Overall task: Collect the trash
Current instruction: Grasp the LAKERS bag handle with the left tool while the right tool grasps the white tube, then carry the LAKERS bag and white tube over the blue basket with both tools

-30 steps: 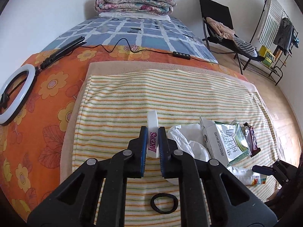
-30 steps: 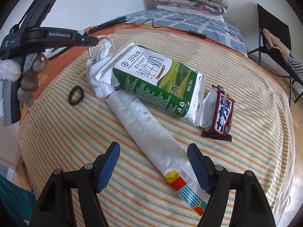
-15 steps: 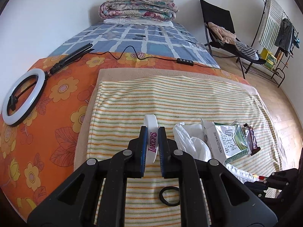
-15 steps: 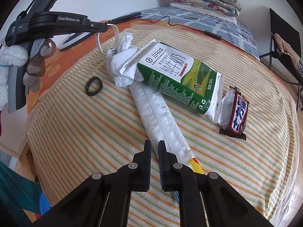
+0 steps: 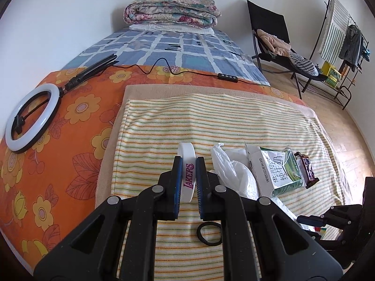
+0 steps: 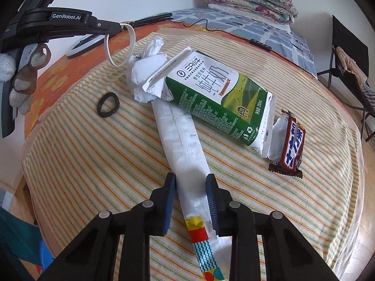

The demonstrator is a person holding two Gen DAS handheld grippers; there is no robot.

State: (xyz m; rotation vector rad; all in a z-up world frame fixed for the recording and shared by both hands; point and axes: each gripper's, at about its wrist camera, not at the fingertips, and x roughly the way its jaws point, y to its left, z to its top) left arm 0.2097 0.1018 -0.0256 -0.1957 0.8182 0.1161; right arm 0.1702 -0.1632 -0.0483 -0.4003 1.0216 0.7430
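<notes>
My left gripper (image 5: 189, 164) is shut on a white Lakers wristband (image 5: 187, 175) and holds it above the striped towel (image 5: 211, 121); the wristband also shows in the right wrist view (image 6: 120, 44). My right gripper (image 6: 191, 180) is open, its jaws on either side of a long white wrapper (image 6: 180, 140) lying on the towel (image 6: 93, 164). A green and white milk carton (image 6: 211, 98) lies across the wrapper's far end. Crumpled white paper (image 6: 147, 70) sits beside the carton. A dark snack bar wrapper (image 6: 293, 145) lies to the right.
A black hair tie (image 6: 108, 105) lies on the towel, also in the left wrist view (image 5: 209, 230). A ring light (image 5: 30, 117) and its cable (image 5: 164, 68) lie on the orange floral sheet. A folded quilt (image 5: 171, 11) sits at the bed's head. A black chair (image 5: 276, 46) stands right.
My right gripper was wide open, shut half a second ago, and now stands partly open around the long white wrapper. My left gripper has drawn back slightly, still holding the wristband.
</notes>
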